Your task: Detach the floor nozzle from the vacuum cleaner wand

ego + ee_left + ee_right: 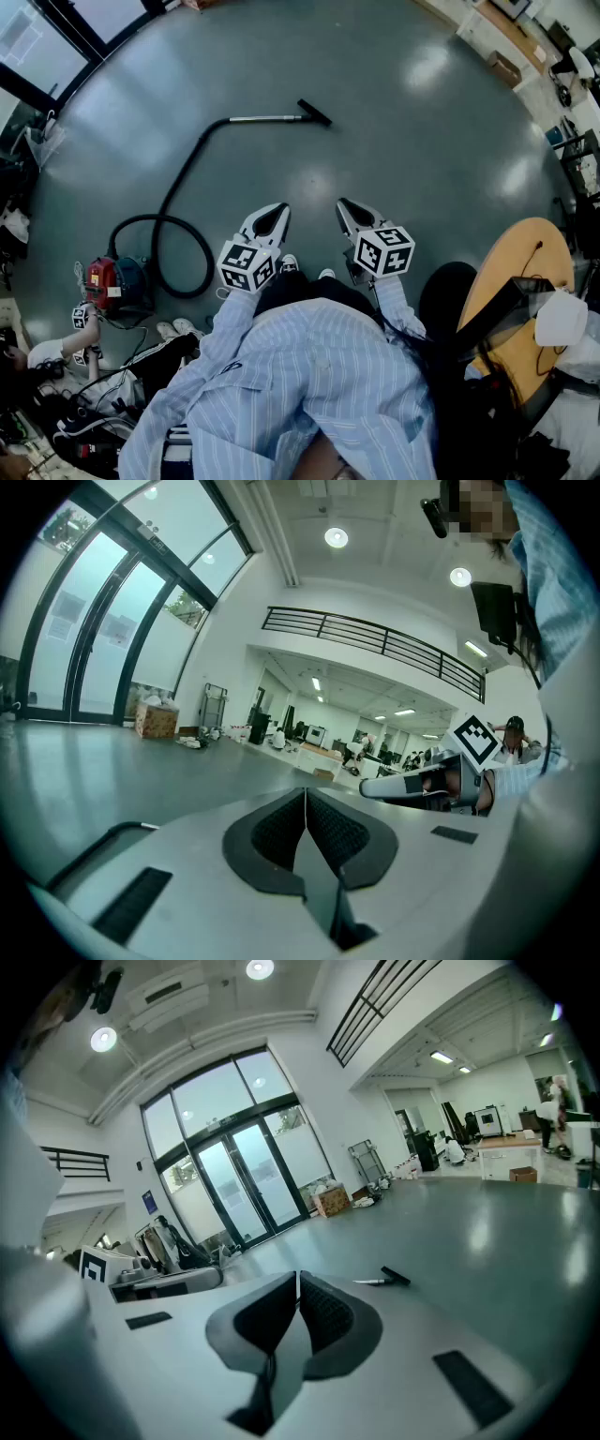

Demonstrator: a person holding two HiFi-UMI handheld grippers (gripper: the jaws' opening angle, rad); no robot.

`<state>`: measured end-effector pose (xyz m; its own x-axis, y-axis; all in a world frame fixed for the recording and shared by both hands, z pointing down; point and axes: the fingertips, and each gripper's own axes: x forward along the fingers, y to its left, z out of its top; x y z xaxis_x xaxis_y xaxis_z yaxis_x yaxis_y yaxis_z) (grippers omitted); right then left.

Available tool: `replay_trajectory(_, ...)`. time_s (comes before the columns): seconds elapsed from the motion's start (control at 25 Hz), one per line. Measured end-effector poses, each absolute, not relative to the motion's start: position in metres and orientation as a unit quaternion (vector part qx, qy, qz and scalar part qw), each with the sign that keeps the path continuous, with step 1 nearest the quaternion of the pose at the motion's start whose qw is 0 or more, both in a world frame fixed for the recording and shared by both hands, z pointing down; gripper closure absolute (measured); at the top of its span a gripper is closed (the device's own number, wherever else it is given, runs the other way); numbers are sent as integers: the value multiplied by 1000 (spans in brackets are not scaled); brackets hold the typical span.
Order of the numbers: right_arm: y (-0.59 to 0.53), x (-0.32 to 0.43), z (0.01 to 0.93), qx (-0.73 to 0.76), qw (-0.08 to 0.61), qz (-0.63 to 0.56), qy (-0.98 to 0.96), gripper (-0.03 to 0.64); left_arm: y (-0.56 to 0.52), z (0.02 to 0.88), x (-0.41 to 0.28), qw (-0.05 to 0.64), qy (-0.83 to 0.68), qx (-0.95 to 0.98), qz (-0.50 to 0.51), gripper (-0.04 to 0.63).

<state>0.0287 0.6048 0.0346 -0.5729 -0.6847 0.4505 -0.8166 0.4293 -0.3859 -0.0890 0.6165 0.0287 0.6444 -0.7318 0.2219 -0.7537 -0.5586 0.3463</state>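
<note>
A black floor nozzle [315, 113] lies on the grey floor, joined to a silver wand [265, 119]. A black hose [178, 187] curves from the wand back to a red canister vacuum [111, 283] at the left. In the right gripper view the floor nozzle [395, 1276] and wand tip [367, 1282] show small and far off. My left gripper [278, 212] and right gripper [343, 207] are held side by side in front of my body, well short of the nozzle. Both are shut with nothing between the jaws. In the left gripper view the left gripper [305, 797] faces a hall, with the right gripper's marker cube [474, 740] beside it.
A round wooden table [511, 281] stands at my right with cables and a white object on it. Bags, cables and clutter [56, 394] lie at the lower left. Glass doors [234, 1190] and cardboard boxes [331, 1200] stand at the hall's far side.
</note>
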Motion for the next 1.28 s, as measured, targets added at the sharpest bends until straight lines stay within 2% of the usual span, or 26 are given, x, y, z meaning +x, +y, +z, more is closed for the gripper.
replay_trajectory(0.84,587,41,41,452,96,291,-838,597,599,38,-83,205,-419,884,35,589)
replay_trajectory(1.28,564,-6,56,446,66,312,-836,598,576,54,-136,204,-417,885,33,589)
